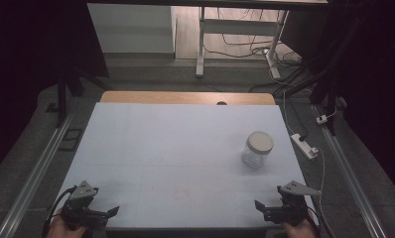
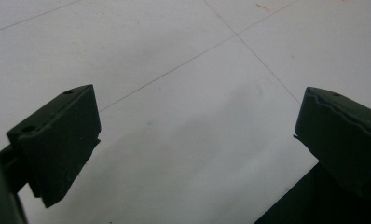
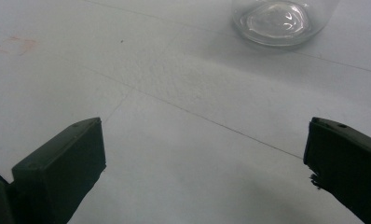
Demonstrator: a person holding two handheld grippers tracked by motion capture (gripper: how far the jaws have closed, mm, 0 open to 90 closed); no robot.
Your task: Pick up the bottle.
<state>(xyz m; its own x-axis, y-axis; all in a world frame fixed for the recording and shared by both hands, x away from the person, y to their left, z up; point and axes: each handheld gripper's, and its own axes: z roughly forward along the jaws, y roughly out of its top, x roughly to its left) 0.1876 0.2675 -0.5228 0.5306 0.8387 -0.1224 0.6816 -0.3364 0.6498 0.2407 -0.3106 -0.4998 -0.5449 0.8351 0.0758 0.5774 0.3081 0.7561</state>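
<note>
A clear glass jar (image 1: 257,149) with a pale screw lid (image 1: 260,142) stands upright on the right half of the white table (image 1: 175,148), its lid on. The right gripper (image 1: 266,209) rests at the table's near right corner, well short of the jar — its jaws spread wide, nothing between them. In the right gripper view the jar's base (image 3: 279,21) sits ahead. The left gripper (image 1: 108,213) lies at the near left corner, jaws likewise wide apart and empty.
</note>
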